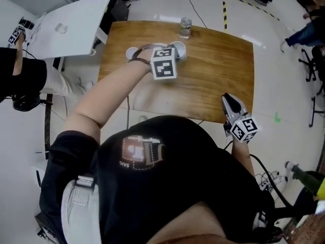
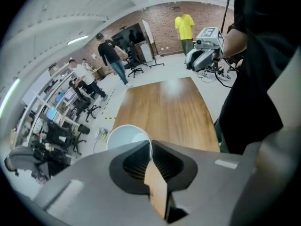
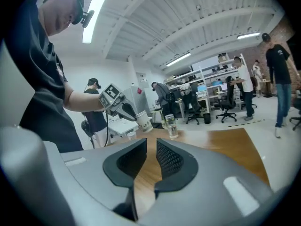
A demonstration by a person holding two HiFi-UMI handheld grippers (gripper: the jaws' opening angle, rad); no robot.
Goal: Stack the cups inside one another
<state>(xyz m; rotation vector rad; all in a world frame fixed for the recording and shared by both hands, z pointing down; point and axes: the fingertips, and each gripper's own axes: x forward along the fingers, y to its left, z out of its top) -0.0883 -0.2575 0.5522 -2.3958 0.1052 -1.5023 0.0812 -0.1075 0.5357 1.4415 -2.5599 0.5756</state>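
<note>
Left gripper [image 2: 150,149] pinches the rim of a white paper cup [image 2: 123,136], held tilted above the wooden table [image 2: 164,109]. Second paper cup [image 1: 132,52] stands on the table near it. Clear glass [image 1: 185,28] at the far edge. Right gripper [image 3: 151,150] jaws spread, nothing between, by the table's near right edge.

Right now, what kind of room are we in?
Probably a big open workshop or lab office, not a home: black wheeled office chairs, tall white shelves loaded with equipment, and a red-brown brick back wall lie beyond the brown wooden table.
</note>
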